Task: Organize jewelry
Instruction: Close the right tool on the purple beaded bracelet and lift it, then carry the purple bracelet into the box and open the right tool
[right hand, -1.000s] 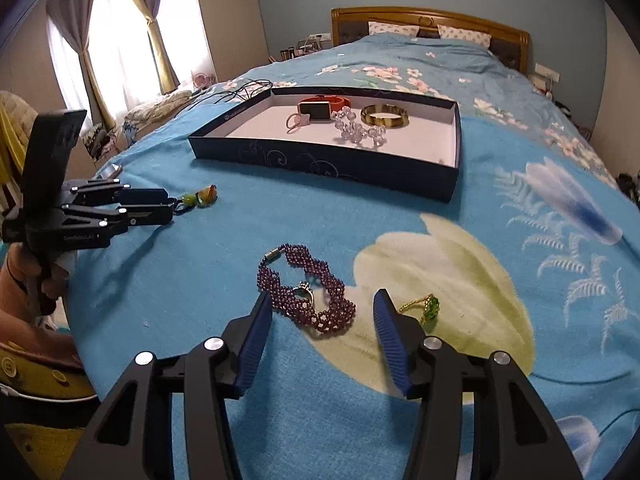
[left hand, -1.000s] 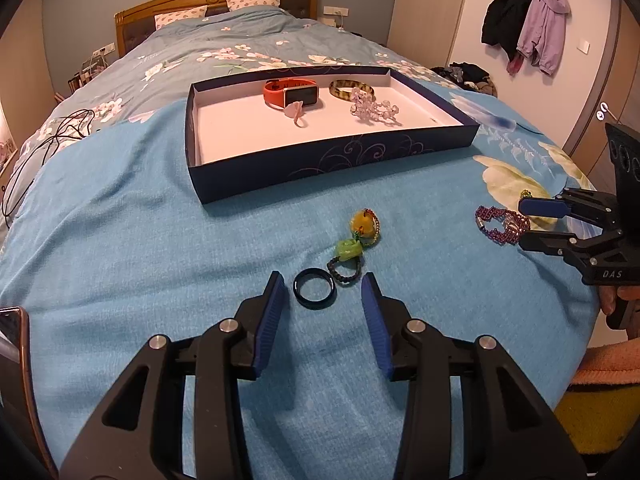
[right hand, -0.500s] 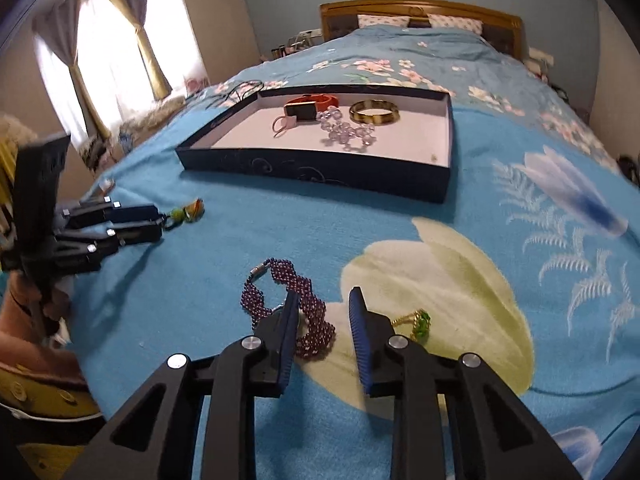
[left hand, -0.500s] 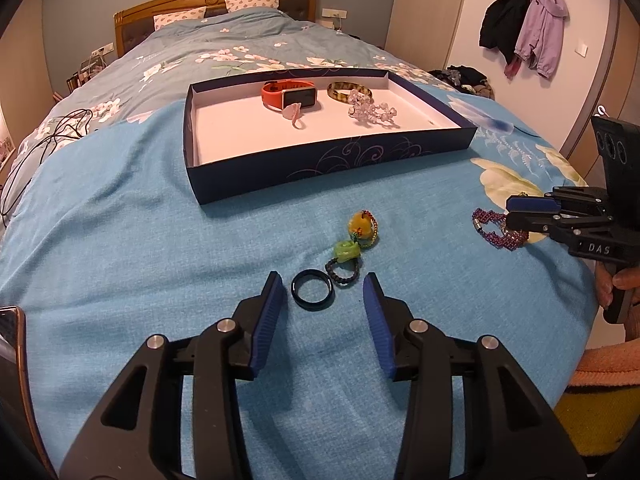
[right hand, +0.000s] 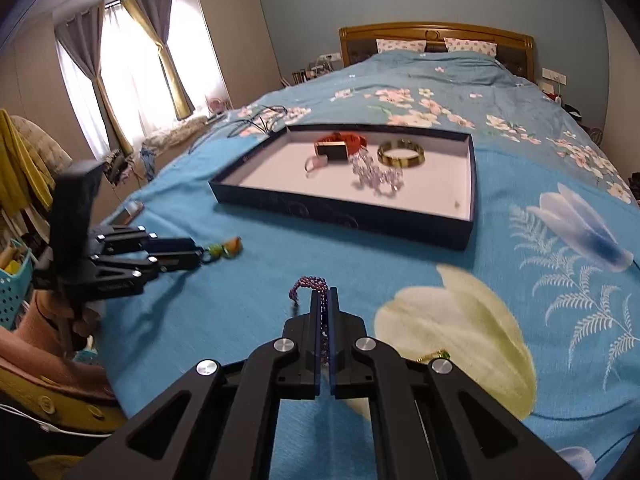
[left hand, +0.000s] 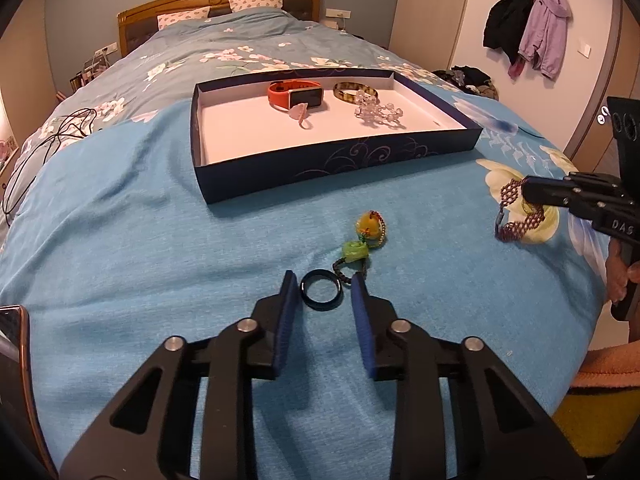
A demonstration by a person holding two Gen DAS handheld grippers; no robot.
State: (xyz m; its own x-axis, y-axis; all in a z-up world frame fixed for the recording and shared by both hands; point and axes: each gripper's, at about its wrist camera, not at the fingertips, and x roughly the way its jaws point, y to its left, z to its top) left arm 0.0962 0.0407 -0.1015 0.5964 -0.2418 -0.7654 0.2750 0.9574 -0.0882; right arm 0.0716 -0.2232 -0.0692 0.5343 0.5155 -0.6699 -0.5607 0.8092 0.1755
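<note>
Purple beaded bracelet (right hand: pixel 322 312): your right claw (right hand: pixel 324 300) has just closed on it, ready for the tray (right hand: pixel 344 216). Your left claw (left hand: pixel 322 294) has narrowed around the black ring (left hand: pixel 322 295), not yet gripping.

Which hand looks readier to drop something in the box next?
The right. The right gripper is already clamped on the purple bracelet, ready to carry to the box. The left gripper only straddles the black ring, its jaws just closing.

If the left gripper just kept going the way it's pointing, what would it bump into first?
Most likely the dark ring, lying on the bedspread right between the left gripper's fingers. Its jaws have just been closing around it without touching yet. Just beyond lies the green and yellow bead charm, though depth is hard to judge.
</note>
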